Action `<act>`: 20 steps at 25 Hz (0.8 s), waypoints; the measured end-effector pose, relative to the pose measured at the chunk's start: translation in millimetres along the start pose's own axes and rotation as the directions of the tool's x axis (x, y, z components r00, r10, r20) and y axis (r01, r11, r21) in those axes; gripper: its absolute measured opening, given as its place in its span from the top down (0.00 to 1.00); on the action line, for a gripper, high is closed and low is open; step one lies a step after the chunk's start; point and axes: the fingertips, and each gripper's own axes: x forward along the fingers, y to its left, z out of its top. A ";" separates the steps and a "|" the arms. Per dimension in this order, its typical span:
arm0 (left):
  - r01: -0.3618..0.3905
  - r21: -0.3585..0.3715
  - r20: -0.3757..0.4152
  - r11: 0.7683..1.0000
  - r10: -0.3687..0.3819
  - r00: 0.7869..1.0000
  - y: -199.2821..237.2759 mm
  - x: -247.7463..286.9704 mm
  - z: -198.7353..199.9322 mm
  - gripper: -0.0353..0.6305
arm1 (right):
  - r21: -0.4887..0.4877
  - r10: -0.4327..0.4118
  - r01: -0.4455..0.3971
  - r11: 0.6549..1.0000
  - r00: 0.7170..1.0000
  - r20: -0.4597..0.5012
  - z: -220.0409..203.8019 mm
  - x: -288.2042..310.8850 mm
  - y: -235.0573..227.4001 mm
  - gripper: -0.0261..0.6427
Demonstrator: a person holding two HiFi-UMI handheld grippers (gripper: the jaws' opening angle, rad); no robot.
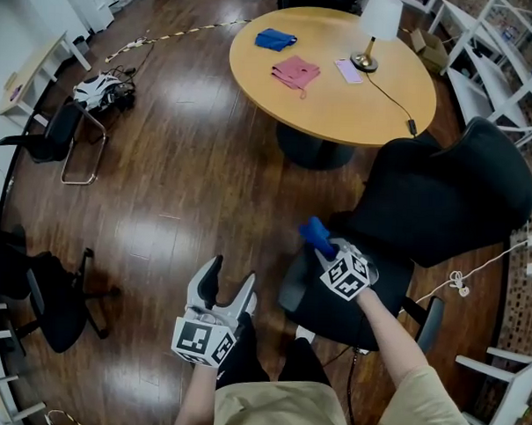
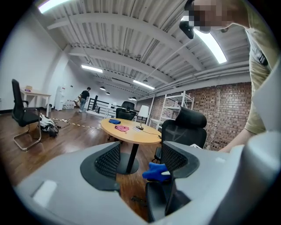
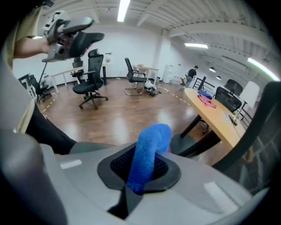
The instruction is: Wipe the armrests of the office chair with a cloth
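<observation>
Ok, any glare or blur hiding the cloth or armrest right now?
Head view: sharp; light glare sits only on the floor, but the black armrest blends into the chair. Left gripper view: fisheye bending at the edges, near jaws soft, cloth visible. Right gripper view: cloth clear between the jaws, corners dark.

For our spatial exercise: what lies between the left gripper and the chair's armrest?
Only bare wooden floor, shown in the head view, separates left gripper from armrest.

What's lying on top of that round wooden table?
On the round table: a blue cloth, a pink cloth, a small pink flat item and a lamp with its cord. The lampshade covers whatever lies right behind it.
</observation>
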 end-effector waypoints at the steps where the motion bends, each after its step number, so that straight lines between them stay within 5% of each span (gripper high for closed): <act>1: 0.001 0.004 -0.005 1.000 -0.001 1.000 -1.7 -0.5 -0.8 0.53 | -0.001 -0.011 0.011 1.000 0.999 -0.039 -9.7 9.6 -8.0 0.93; 4: 0.002 0.009 -0.017 1.000 -0.002 1.000 -4.9 -0.5 -5.9 0.53 | 0.013 0.057 -0.056 0.998 0.989 -0.133 -41.1 39.9 7.4 0.93; 8: 0.004 0.012 -0.026 1.000 -0.004 1.000 -7.5 1.3 -4.0 0.52 | 0.000 0.230 -0.232 0.973 0.965 -0.123 -55.7 45.0 94.5 0.93; 15: 0.003 0.007 -0.002 1.000 -0.003 1.000 -4.0 4.5 1.6 0.52 | -0.074 0.503 -0.511 0.857 0.858 -0.101 -61.4 5.1 261.7 0.93; 18: 0.001 0.008 0.003 1.000 -0.001 1.000 -3.2 4.5 5.9 0.53 | -0.025 0.483 -0.483 0.875 0.876 -0.004 -42.5 -9.8 240.2 0.93; 20: -0.005 0.007 0.009 1.000 0.005 1.000 -0.5 3.2 5.9 0.52 | -0.009 0.393 -0.393 0.920 0.918 0.056 -25.5 -19.4 192.4 0.93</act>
